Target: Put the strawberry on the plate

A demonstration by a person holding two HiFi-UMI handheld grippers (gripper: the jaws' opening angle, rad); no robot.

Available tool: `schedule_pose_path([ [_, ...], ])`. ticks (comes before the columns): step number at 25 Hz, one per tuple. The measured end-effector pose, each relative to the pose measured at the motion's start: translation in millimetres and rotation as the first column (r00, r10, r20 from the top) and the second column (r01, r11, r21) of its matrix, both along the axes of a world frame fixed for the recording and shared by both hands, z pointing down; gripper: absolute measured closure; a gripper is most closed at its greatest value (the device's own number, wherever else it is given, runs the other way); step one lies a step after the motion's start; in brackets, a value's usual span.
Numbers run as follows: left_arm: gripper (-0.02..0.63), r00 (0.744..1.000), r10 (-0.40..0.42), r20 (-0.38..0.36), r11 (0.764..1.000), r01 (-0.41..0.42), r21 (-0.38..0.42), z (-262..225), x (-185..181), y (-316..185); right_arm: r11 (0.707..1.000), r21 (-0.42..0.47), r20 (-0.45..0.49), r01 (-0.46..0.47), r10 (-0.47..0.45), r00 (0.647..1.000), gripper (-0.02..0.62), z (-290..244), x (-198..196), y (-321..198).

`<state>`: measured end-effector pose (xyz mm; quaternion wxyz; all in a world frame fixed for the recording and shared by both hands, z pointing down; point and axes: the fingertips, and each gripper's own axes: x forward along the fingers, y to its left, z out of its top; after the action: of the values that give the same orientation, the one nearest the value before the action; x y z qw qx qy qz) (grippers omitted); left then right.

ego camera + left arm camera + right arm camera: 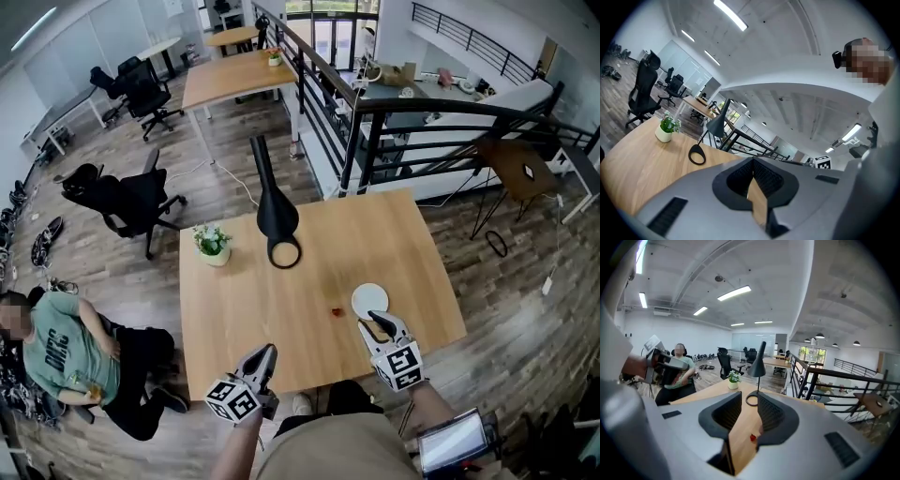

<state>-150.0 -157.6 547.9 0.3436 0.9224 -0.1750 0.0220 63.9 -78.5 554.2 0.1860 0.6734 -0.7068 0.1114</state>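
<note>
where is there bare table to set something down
Free on the light wooden table: left half from small potted plant to left gripper, and far right corner beside the black lamp. Crowded near the red strawberry, round white plate, right gripper.

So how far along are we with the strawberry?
Nothing is done yet: the small red strawberry lies on the wooden table, beside the round white plate. In hand: nothing. The right tongs are narrowly apart and empty, by the plate; the left tongs are shut. Left to do: grasp it and place it on the plate.
</note>
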Motion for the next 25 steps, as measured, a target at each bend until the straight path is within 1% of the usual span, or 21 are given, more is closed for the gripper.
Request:
schedule_pose_path([
  [3,0.603,0.998,-0.052,0.025,0.998,0.053,-0.029,6.0,8.1,-1.6,0.993,-0.093,-0.026,0.078,-0.080,0.996,0.486,33.5,7.9,-12.0],
  [4,0.603,0.998,-0.060,0.031,0.998,0.061,-0.022,7.1,13.7,-2.9,0.988,-0.120,-0.029,0.100,-0.104,0.994,0.485,45.6,12.1,-15.6],
  [7,0.603,0.996,-0.065,0.067,0.997,0.062,0.036,12.0,35.0,-11.2,0.969,-0.193,-0.040,0.156,-0.167,0.985,0.486,80.7,24.8,-31.0],
  [10,0.603,0.991,-0.060,0.118,0.996,0.052,0.068,26.6,55.2,-13.3,0.936,-0.280,-0.018,0.215,-0.229,0.973,0.486,126.3,29.8,-37.5],
  [14,0.603,0.986,-0.043,0.159,0.995,0.028,0.094,32.9,86.5,-9.0,0.886,-0.368,0.018,0.284,-0.298,0.954,0.485,175.0,39.1,-40.2],
  [17,0.603,0.983,-0.046,0.179,0.994,0.027,0.105,35.0,97.0,-3.3,0.851,-0.404,0.038,0.335,-0.351,0.936,0.485,206.4,35.9,-43.2],
  [22,0.603,0.972,-0.067,0.225,0.994,0.047,0.096,56.1,110.9,-7.3,0.802,-0.443,0.056,0.400,-0.421,0.905,0.485,257.2,35.7,-63.4],
  [25,0.603,0.965,-0.079,0.252,0.995,0.060,0.085,63.6,118.2,-5.0,0.764,-0.473,0.068,0.438,-0.465,0.883,0.485,279.8,34.1,-66.8],
])
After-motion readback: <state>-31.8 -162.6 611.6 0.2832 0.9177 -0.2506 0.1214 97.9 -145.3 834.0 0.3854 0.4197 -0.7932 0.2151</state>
